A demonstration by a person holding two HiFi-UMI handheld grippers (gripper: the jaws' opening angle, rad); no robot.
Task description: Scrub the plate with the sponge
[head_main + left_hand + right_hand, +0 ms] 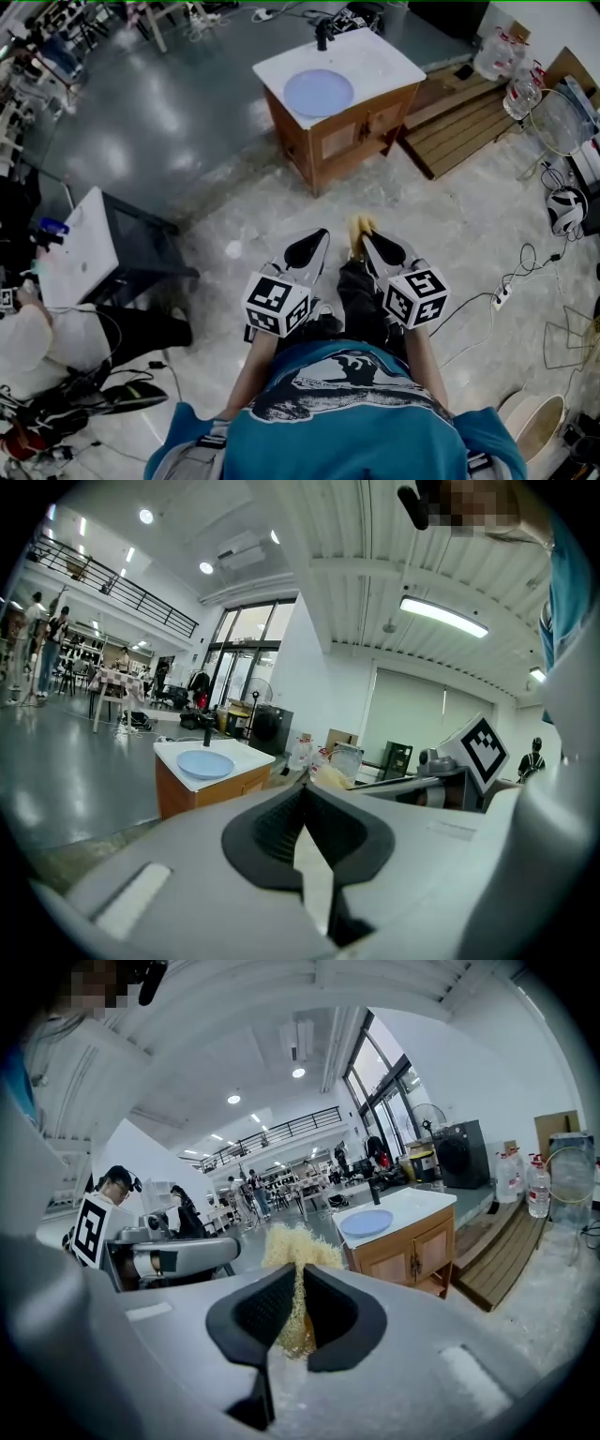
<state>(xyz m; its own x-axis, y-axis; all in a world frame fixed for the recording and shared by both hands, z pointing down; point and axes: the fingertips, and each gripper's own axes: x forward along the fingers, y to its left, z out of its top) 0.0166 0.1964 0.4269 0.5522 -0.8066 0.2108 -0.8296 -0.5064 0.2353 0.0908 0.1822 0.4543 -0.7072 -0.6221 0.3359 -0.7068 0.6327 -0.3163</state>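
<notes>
Teal shirt (347, 417), clamped sponge (296, 1252), plate (319, 92) on cabinet (326, 142)

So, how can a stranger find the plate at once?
Find the wooden cabinet with the white top. The plate lies on that top, near the black tap. It is the only round, pale blue thing there.

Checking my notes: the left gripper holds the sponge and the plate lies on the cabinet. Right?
No: the right gripper holds the sponge, as the right gripper view shows; the left gripper is shut on nothing. The plate does lie on the cabinet.
</notes>
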